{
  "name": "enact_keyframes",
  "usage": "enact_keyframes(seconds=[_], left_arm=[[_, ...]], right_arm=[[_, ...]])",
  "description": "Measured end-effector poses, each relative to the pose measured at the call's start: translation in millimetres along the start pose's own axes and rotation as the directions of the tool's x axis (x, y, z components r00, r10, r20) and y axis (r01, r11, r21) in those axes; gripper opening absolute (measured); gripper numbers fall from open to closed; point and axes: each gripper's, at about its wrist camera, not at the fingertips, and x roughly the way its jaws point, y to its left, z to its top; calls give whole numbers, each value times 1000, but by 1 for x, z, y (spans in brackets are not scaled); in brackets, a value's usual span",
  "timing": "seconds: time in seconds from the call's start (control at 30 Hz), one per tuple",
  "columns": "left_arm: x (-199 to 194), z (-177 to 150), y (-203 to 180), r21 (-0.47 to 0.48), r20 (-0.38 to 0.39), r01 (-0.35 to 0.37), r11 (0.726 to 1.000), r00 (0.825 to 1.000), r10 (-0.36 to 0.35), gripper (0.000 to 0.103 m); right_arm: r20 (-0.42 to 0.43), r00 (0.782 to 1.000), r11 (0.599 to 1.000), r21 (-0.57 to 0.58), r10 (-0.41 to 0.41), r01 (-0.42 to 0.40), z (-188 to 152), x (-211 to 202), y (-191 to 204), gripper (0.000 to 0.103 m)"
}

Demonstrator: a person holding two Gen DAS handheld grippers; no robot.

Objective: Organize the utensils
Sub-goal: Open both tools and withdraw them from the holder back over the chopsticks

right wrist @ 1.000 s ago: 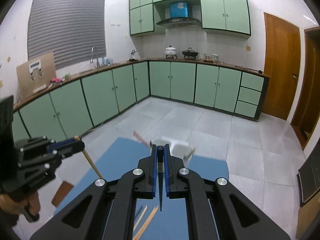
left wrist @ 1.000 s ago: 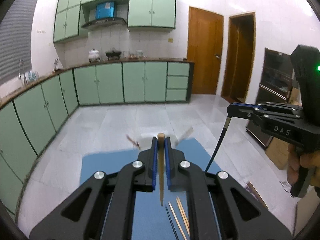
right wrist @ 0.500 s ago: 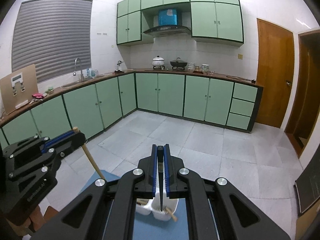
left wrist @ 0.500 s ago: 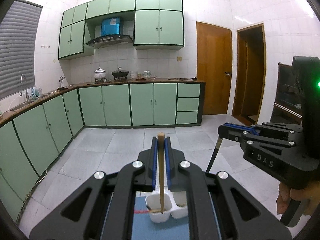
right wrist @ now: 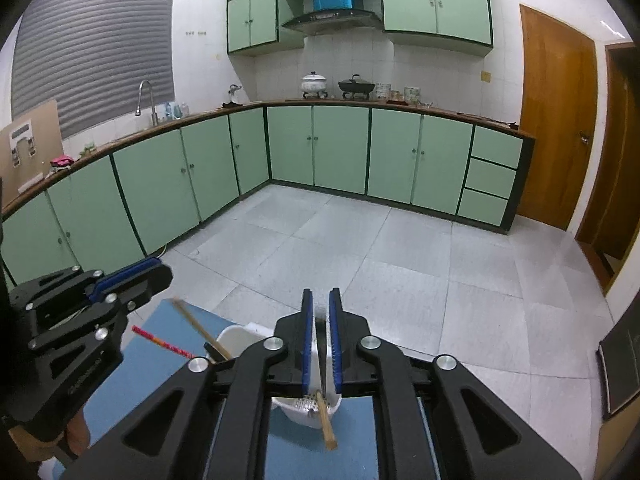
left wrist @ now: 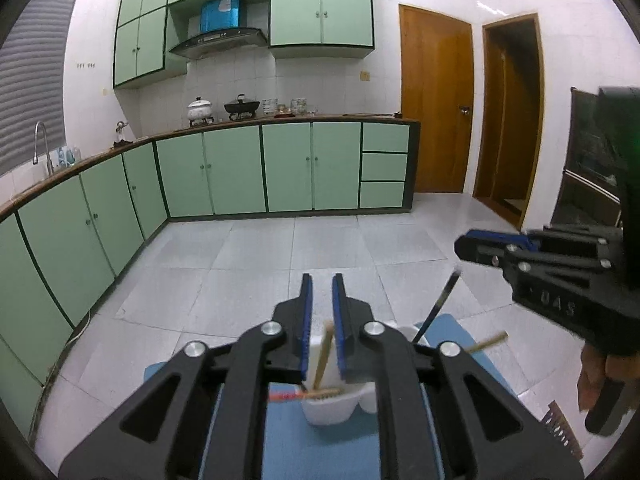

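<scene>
Wooden chopstick (left wrist: 323, 354) leans loose between the opening left fingers (left wrist: 306, 312)

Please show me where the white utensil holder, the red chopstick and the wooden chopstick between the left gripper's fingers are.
white utensil holder (left wrist: 328, 410): left wrist view, front wall.
red chopstick (right wrist: 160, 342): right wrist view, mid-shaft.
wooden chopstick (left wrist: 323, 354): left wrist view, mid-shaft.

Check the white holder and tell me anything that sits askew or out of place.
In the white utensil holder, the chopsticks lean out rather than stand upright: a red chopstick juts almost flat over the rim, and a wooden chopstick hangs over the near edge. Both grippers' jaws are opening, dropping a wooden chopstick and a dark chopstick.
</scene>
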Motion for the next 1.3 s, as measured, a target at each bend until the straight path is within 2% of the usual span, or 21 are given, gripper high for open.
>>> enact_keyframes(seconds=[0.03, 0.17, 0.23, 0.3, 0.43, 0.6, 0.73, 0.83, 1.0, 1.17, 1.3], left_arm=[[-7, -1, 1, 2, 3, 1, 1000, 1000, -1, 20], [-57, -10, 5, -2, 32, 15, 1000, 999, -15, 27], [-93, -21, 7, -14, 53, 17, 1000, 998, -17, 33], [-123, -36, 9, -20, 71, 22, 1000, 997, -21, 35], [-177, -80, 4, -21, 100, -2, 1000, 995, 4, 42], [-228, -160, -7, -54, 78, -15, 998, 997, 19, 45], [-250, -215, -12, -84, 33, -29, 996, 999, 31, 47], [-261, -246, -11, -121, 4, -49, 991, 999, 49, 54], [-281, -274, -4, -177, -15, -79, 981, 997, 78, 58], [-290, -290, -6, -151, -10, -102, 983, 995, 102, 62], [-269, -313, -15, -131, -86, -88, 988, 993, 77, 62]], right_arm=[[10, 1000, 1000, -1, 0, 0, 0, -8, 1, 10], [67, 997, 1000, 12, 23, -23, -6, -54, 7, 12], [101, 994, 999, 19, 32, -35, -19, -84, 9, 13], [129, 991, 999, 32, 36, -40, -39, -112, 12, 16], [134, 990, 998, 30, 43, -47, -107, -157, 32, 19], [85, 996, 999, 16, 27, -28, -210, -188, 67, 19], [47, 999, 1000, 23, 12, -13, -274, -203, 91, 19], [-1, 1000, 998, 67, 23, -23, -313, -205, 101, 19], [-79, 996, 992, 120, 36, -26, -368, -197, 121, 20], [-103, 995, 994, 109, 20, -8, -388, -184, 138, 21], [-110, 994, 992, 125, 24, -10, -392, -180, 141, 23]])
